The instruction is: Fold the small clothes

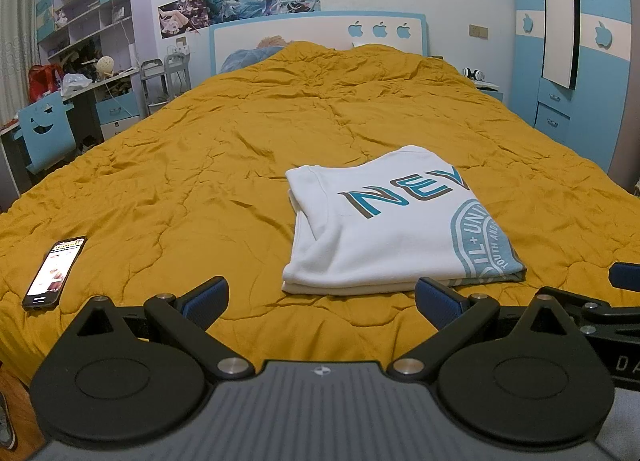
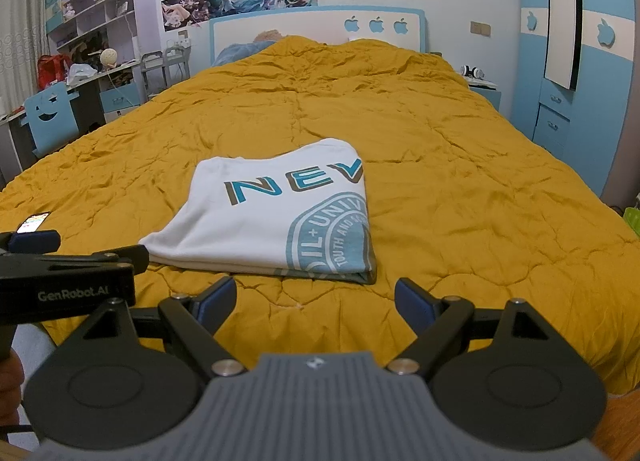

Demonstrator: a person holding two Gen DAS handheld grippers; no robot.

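A bedroom: big bed [image 1: 280, 133], wardrobe [image 1: 592, 73], cluttered desk [image 1: 100, 81]

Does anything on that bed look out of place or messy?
Only the phone, lying screen-lit on the yellow quilt left of the shirt. The shirt itself is folded neatly.

A white T-shirt [image 1: 376, 229] is seen folded into a neat, flat rectangle — layered edges stacked at the near side. Blue-and-brown letters "NEV" and part of a round blue-grey stamp are shown on top. It is laid on the mustard quilt [image 1: 200, 165], near the bed's foot.
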